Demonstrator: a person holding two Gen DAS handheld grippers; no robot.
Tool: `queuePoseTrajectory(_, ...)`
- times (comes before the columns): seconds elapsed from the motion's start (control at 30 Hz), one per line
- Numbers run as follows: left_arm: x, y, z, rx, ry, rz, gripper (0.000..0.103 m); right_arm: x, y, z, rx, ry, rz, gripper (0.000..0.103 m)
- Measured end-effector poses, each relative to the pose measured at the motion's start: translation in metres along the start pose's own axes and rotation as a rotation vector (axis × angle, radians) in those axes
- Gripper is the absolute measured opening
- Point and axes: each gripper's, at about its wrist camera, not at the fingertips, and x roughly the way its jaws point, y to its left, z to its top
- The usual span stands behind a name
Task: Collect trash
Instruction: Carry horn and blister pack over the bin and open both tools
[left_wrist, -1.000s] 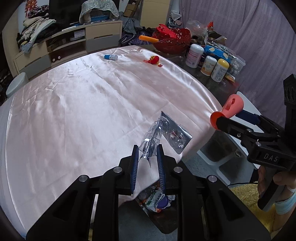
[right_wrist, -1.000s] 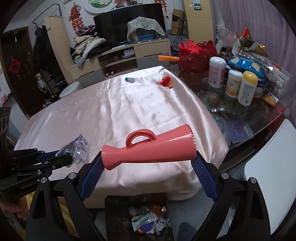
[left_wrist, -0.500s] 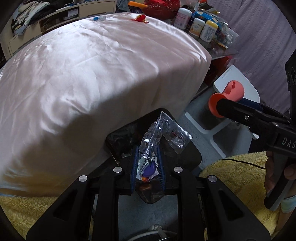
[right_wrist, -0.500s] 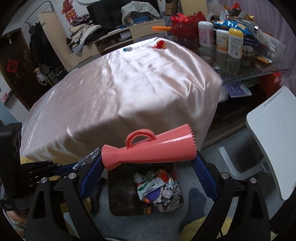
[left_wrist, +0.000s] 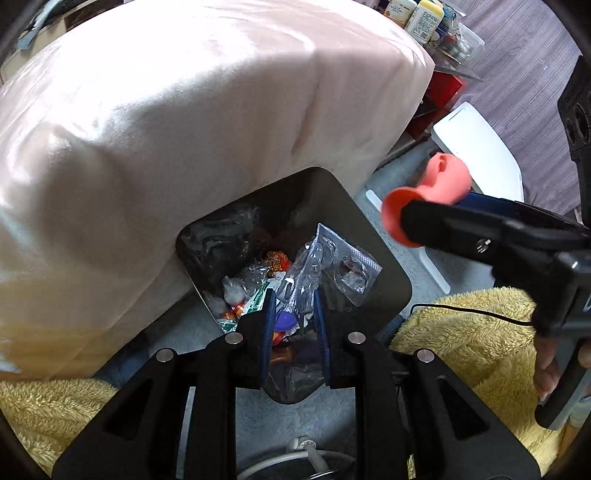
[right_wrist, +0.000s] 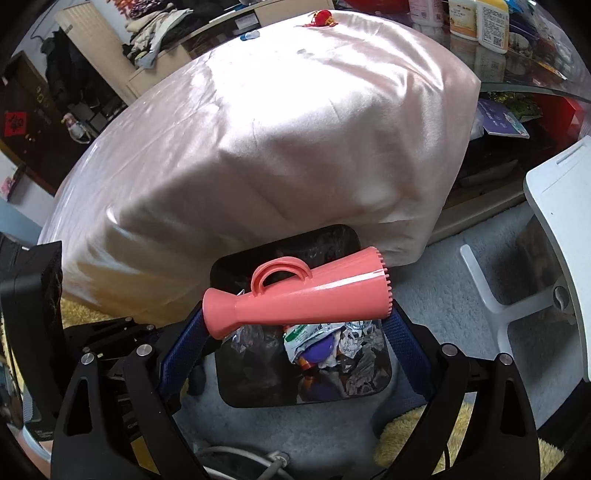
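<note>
A crumpled silver blister pack (left_wrist: 343, 266) stands up between the blue pads of my left gripper (left_wrist: 293, 299), which is shut on its lower edge. It hangs right over the open black trash bin (left_wrist: 391, 277), where wrappers lie. My right gripper (right_wrist: 295, 317) is shut across the ends of a pink toy megaphone (right_wrist: 303, 295), held sideways just above the same bin (right_wrist: 251, 380). In the left wrist view the megaphone (left_wrist: 443, 181) and the right gripper (left_wrist: 424, 221) show to the right of the bin. In the right wrist view the left gripper's body (right_wrist: 110, 332) sits at the left edge.
The bin stands on the floor against a table draped in pink satin cloth (right_wrist: 295, 129). A white stool (right_wrist: 554, 240) is at the right, a yellow fluffy rug (left_wrist: 461, 332) with a black cable beside the bin. Bottles (right_wrist: 476, 18) and a red trinket (right_wrist: 321, 16) sit on the far tabletop.
Both grippers have come down off the tabletop's edge and tilted downward, so the bin now fills the view under them. Each keeps its load.
</note>
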Motion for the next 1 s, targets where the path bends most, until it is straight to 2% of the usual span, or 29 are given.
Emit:
queuePoseTrajectory(0.1, 0.001, -0.001, 0.001, 0.004, -0.001, -0.003, 0.022, 0.003, 0.003, 0.001, -0.02, -0.001, -0.014, 0.093)
queuePoseTrajectory(0.2, 0.0, 0.004, 0.0, 0.003, 0.0, -0.007, 0.033, 0.004, 0.005, 0.002, -0.035, -0.009, -0.021, 0.093)
queuePoseTrajectory(0.27, 0.002, 0.003, -0.001, 0.002, 0.001, -0.006, 0.036, 0.005, 0.004, 0.004, -0.032, -0.007, -0.02, 0.094)
queuePoseTrajectory(0.33, 0.001, 0.004, -0.001, 0.0, 0.001, -0.002, 0.042, 0.004, 0.004, 0.005, -0.024, -0.014, -0.027, 0.098)
queuePoseTrajectory(0.5, -0.011, 0.003, -0.002, 0.016, -0.028, 0.037, 0.055, -0.008, -0.004, 0.012, 0.018, -0.069, -0.031, 0.099)
queuePoseTrajectory(0.63, -0.038, 0.005, 0.004, 0.031, -0.082, 0.051, 0.07, -0.028, -0.013, 0.019, 0.052, -0.173, -0.027, 0.099)
queuePoseTrajectory(0.73, -0.071, 0.007, 0.015, 0.034, -0.151, 0.049, 0.08, -0.045, -0.016, 0.028, 0.057, -0.253, -0.012, 0.099)
queuePoseTrajectory(0.87, -0.115, 0.014, 0.033, 0.022, -0.244, 0.047, 0.085, -0.059, -0.015, 0.043, 0.038, -0.319, -0.017, 0.099)
queuePoseTrajectory(1.0, -0.146, 0.028, 0.059, -0.005, -0.298, 0.065, 0.087, -0.069, -0.02, 0.064, 0.062, -0.357, -0.032, 0.099)
